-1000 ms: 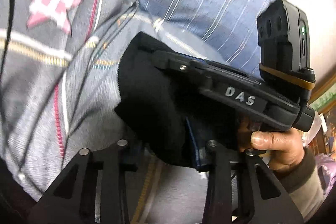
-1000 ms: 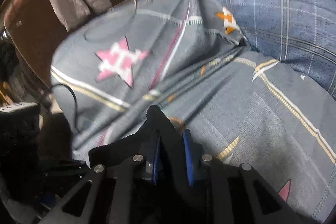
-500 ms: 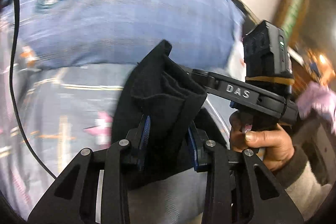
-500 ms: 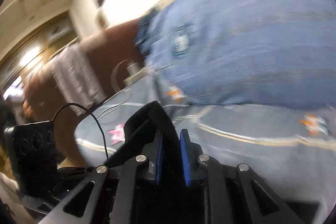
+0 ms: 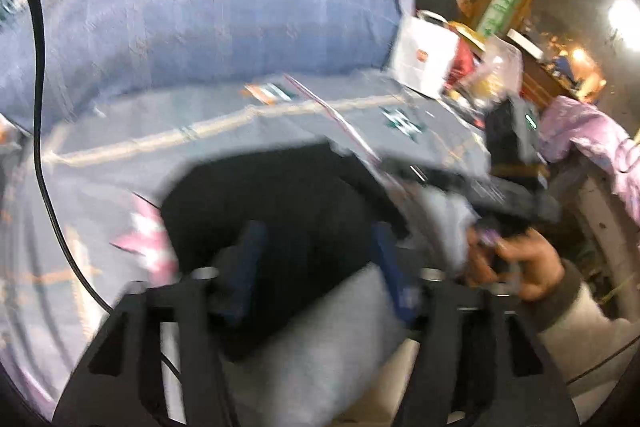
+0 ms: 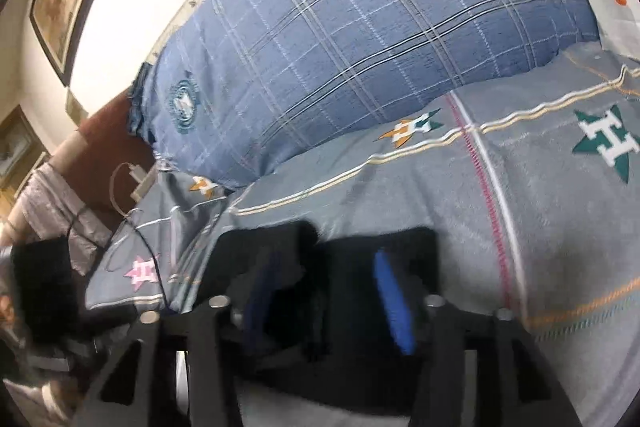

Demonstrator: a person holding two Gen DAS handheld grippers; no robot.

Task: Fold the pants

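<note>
The black pants [image 5: 280, 195] lie in a folded bundle on the grey star-patterned bedspread [image 5: 160, 143]. My left gripper [image 5: 318, 263] is over their near edge. Its jaws are opening, and the blue pads [image 5: 250, 255] stand wide apart with the cloth loose between them. In the right wrist view the pants [image 6: 352, 259] also sit between the spread fingers of my right gripper [image 6: 324, 295], whose jaws are opening too. One blue pad [image 6: 392, 303] stands clear of the fabric. The right gripper's body [image 5: 516, 159] and the hand [image 5: 532, 267] holding it show at the right of the left wrist view.
A big blue plaid pillow [image 6: 360, 27] lies across the back of the bed. A white bag [image 5: 424, 59] stands at its right end. A black cable [image 5: 40, 107] runs down the left. Pink cloth [image 5: 592, 139] hangs at the right, and a wooden headboard [image 6: 104, 139] is at the left.
Both grippers were shut on the folded black pants, held up off the bed. Now their jaws have spread and the pants rest on the bedspread. The right gripper has swung towards the pillow.
</note>
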